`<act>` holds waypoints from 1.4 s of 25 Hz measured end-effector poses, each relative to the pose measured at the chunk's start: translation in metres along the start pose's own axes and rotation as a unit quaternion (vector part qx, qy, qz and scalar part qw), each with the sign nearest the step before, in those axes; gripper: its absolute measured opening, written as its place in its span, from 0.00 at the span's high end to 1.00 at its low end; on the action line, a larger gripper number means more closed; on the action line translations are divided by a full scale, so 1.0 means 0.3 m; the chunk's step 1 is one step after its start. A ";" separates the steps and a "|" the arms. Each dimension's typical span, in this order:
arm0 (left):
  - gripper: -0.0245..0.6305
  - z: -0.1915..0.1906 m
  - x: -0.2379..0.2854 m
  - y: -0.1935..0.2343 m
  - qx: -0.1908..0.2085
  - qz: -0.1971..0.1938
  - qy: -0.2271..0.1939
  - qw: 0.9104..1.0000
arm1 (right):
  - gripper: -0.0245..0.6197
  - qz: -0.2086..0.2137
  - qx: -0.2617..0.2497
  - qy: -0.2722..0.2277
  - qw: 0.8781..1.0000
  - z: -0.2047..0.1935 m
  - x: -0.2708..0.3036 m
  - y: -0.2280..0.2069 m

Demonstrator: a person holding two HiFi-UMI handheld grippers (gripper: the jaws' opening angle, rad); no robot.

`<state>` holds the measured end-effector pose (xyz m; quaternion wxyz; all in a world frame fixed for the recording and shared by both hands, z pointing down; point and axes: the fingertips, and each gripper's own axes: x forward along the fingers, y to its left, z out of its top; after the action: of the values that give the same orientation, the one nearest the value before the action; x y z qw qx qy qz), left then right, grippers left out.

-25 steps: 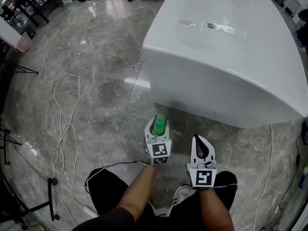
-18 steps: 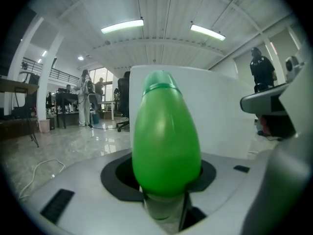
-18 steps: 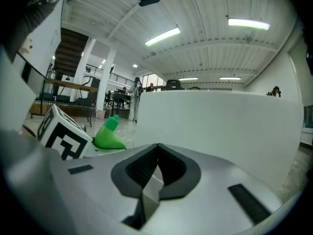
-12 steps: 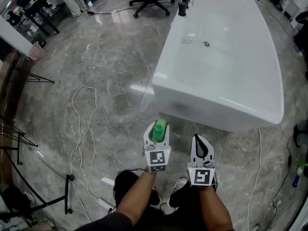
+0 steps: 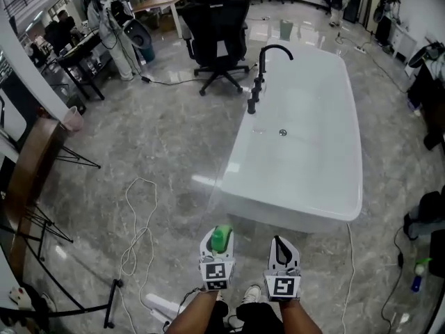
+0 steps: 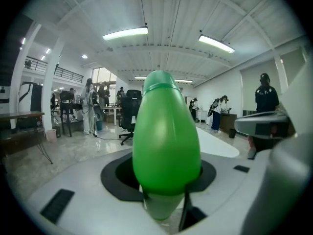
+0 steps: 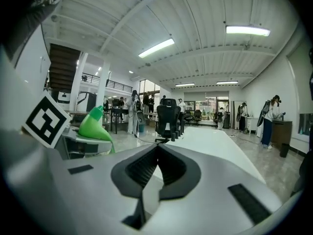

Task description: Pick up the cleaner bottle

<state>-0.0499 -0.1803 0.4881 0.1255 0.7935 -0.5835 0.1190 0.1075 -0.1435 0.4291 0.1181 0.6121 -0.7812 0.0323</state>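
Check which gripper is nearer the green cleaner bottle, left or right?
Left. The left gripper is clamped on the green cleaner bottle; the right gripper is shut and empty, alongside to the bottle's right, not touching it.

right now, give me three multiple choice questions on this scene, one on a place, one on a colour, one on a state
1. Where is the bottle?
A. between the left gripper's jaws
B. on the floor
C. on a desk

2. What colour is the tub's faucet?
A. white
B. black
C. green

3. How do the right gripper's jaws stand?
A. wide apart
B. shut on a cloth
C. together, nothing between

Answers:
1 A, the left gripper view shows the jaws clamped on its green body.
2 B, it stands dark against the white tub.
3 C, the right gripper view shows the tips meeting with nothing between them.
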 end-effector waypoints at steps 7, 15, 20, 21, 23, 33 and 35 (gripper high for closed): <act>0.69 0.375 -0.258 -0.122 -0.008 -0.014 -0.024 1.000 | 0.94 0.005 0.011 -0.045 0.999 0.334 -0.268 -0.109; 0.69 0.527 -0.307 -0.227 -0.015 -0.036 -0.033 0.999 | 0.94 -0.020 0.019 -0.068 0.997 0.471 -0.348 -0.152; 0.69 0.596 -0.256 -0.222 0.003 -0.058 -0.044 0.997 | 0.94 -0.026 0.014 -0.082 0.996 0.532 -0.288 -0.160; 0.69 0.613 -0.240 -0.214 0.006 -0.063 -0.045 0.997 | 0.94 -0.032 0.013 -0.081 0.996 0.545 -0.272 -0.164; 0.69 0.648 -0.199 -0.196 0.009 -0.075 -0.045 0.996 | 0.94 -0.043 0.009 -0.083 0.996 0.573 -0.232 -0.178; 0.69 0.804 -0.056 -0.146 0.027 -0.112 -0.041 0.992 | 0.94 -0.095 0.018 -0.085 0.992 0.660 -0.079 -0.224; 0.69 0.841 -0.052 -0.151 0.025 -0.118 -0.050 0.991 | 0.94 -0.090 0.009 -0.089 0.992 0.707 -0.072 -0.219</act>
<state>-0.0003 -0.2386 0.2430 0.0893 0.8647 -0.4881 0.0785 0.1447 -0.1807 0.2123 0.0451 0.6813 -0.7302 -0.0255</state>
